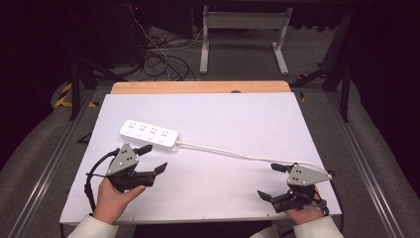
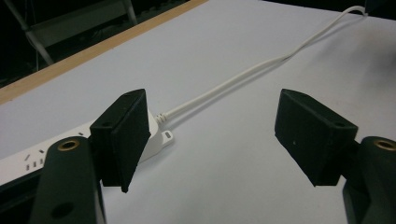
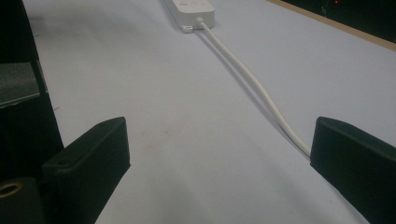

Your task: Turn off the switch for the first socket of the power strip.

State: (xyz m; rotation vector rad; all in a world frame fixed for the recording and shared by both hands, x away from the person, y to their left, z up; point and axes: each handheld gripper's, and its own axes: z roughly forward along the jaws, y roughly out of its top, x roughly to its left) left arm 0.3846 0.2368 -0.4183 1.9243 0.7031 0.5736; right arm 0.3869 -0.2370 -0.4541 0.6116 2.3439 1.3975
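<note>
A long, white plastic power strip [image 1: 148,134] lay on the matte white table [image 1: 223,119], its smooth cord [image 1: 237,154] trailing right. Your left gripper [image 1: 156,158] and right gripper [image 1: 271,181] were both spread wide, empty.

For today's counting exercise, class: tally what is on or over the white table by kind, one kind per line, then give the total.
White power strip with its white cord: 1
Handheld grippers, left and right, both open and holding nothing: 2
Total: 3
</note>
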